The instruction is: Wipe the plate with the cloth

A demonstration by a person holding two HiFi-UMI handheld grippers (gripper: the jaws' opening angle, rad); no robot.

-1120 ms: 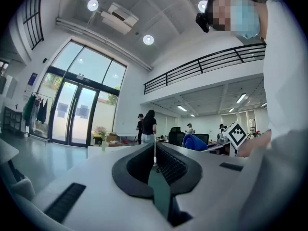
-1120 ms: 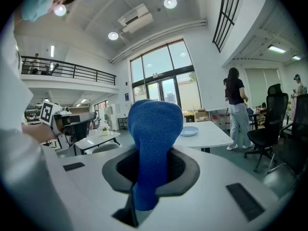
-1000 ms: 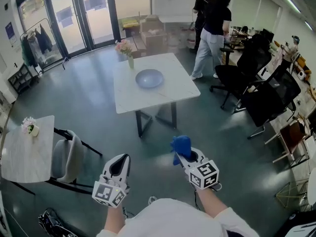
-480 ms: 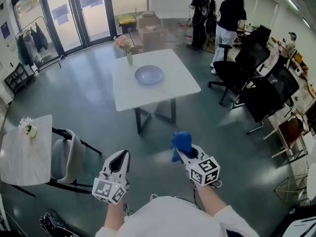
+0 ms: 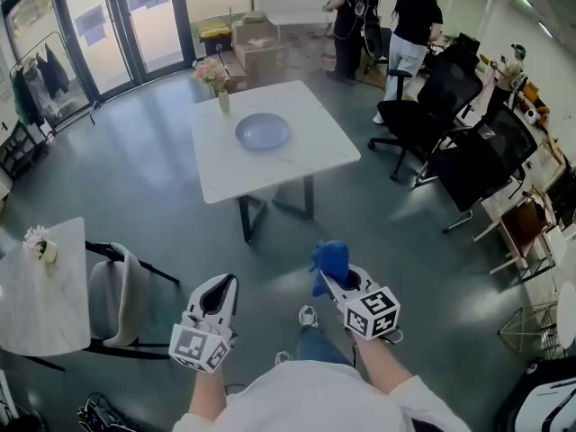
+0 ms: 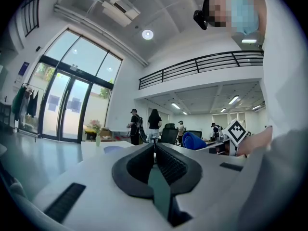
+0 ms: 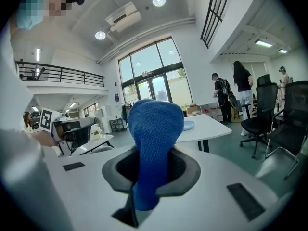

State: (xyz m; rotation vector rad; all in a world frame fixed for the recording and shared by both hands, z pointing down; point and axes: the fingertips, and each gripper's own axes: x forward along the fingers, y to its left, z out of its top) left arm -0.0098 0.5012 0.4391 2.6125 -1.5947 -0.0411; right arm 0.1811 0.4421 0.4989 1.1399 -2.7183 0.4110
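Note:
A pale blue plate (image 5: 263, 130) lies on a white square table (image 5: 306, 165) across the room, far ahead of both grippers. It also shows as a thin blue rim (image 7: 187, 125) in the right gripper view and a faint disc (image 6: 113, 148) in the left gripper view. My right gripper (image 5: 329, 275) is shut on a blue cloth (image 5: 330, 263), which bulges up between the jaws (image 7: 153, 148). My left gripper (image 5: 221, 286) is shut with nothing in it, its pads (image 6: 166, 162) pressed together.
A vase of pink flowers (image 5: 216, 79) stands at the table's far corner. Black office chairs (image 5: 438, 97) and two standing people (image 5: 387, 16) are at the right back. A small white table (image 5: 36, 286) with a grey chair (image 5: 112, 295) is at my left. Cardboard boxes (image 5: 256, 43) sit behind.
The table with the plate has slid left and slightly nearer in the head view. Both grippers hold their places in the picture. A shoe has come into view below the right gripper.

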